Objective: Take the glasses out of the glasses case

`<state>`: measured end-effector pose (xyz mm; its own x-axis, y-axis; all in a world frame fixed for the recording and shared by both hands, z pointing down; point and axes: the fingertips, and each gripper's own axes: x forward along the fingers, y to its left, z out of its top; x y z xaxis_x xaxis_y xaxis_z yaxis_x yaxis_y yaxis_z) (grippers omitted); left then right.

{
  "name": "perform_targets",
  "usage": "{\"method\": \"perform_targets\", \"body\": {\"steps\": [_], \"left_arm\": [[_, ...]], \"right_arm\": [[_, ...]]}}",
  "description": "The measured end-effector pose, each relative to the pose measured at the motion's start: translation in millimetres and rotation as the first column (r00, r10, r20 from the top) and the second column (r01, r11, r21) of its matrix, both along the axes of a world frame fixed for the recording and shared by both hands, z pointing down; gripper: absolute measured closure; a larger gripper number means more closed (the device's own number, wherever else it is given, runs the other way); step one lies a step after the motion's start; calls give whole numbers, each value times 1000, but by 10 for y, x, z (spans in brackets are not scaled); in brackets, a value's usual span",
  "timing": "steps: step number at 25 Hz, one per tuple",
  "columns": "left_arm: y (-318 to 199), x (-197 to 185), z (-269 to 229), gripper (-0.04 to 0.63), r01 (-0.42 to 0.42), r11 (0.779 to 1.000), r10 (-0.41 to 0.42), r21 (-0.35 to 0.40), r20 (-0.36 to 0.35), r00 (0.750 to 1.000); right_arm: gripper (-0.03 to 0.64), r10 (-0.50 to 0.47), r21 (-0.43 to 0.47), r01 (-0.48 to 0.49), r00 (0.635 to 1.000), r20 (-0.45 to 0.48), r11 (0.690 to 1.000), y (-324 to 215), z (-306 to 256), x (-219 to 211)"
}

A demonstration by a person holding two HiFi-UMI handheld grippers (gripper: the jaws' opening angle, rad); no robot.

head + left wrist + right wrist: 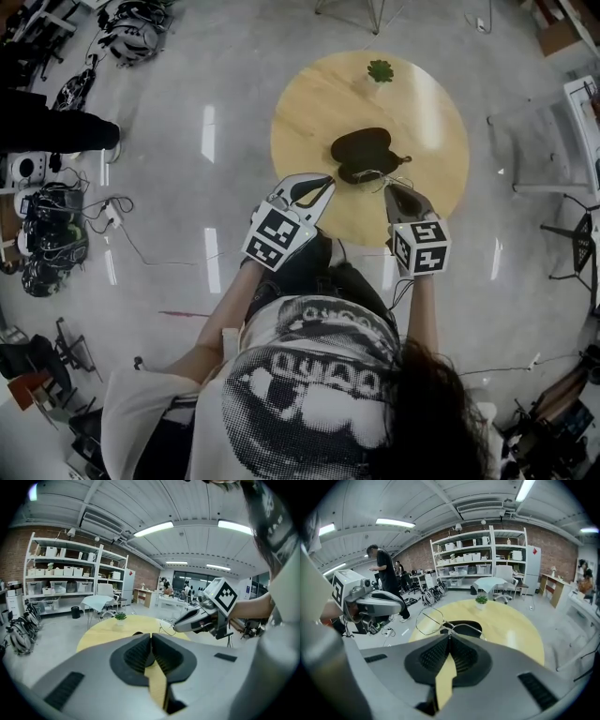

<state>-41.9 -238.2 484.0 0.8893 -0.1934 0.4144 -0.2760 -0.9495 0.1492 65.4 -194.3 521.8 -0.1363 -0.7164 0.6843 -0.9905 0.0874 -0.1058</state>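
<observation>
The black glasses case [361,150] lies open in the middle of the round wooden table [309,103]. My right gripper [387,186] is shut on the thin wire-framed glasses [429,619], pinching them near the bridge. It holds them just above the case [466,627], on its near side. The frame's wire also shows at the right gripper [174,627] in the left gripper view. My left gripper [328,180] hovers over the table's near edge, left of the case. Its pads meet at the tip [151,635] with nothing between them.
A small potted plant [380,70] stands at the table's far edge. A person in black [386,578] stands beyond the table to the left. Helmets and cables [47,234] lie on the floor at the left. Shelving [487,555] and a chair [504,581] are further back.
</observation>
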Motion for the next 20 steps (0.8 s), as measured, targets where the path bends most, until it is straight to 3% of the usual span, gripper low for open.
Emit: {"method": "perform_targets", "body": {"steps": [14, 20], "left_arm": [[883, 207, -160, 577, 51, 998, -52, 34, 16, 999], [1246, 86, -215, 577, 74, 996, -76, 52, 31, 997]], "right_arm": [[606, -36, 63, 32, 998, 55, 998, 846, -171, 125], [606, -68, 90, 62, 995, 66, 994, 1188, -242, 29]]}}
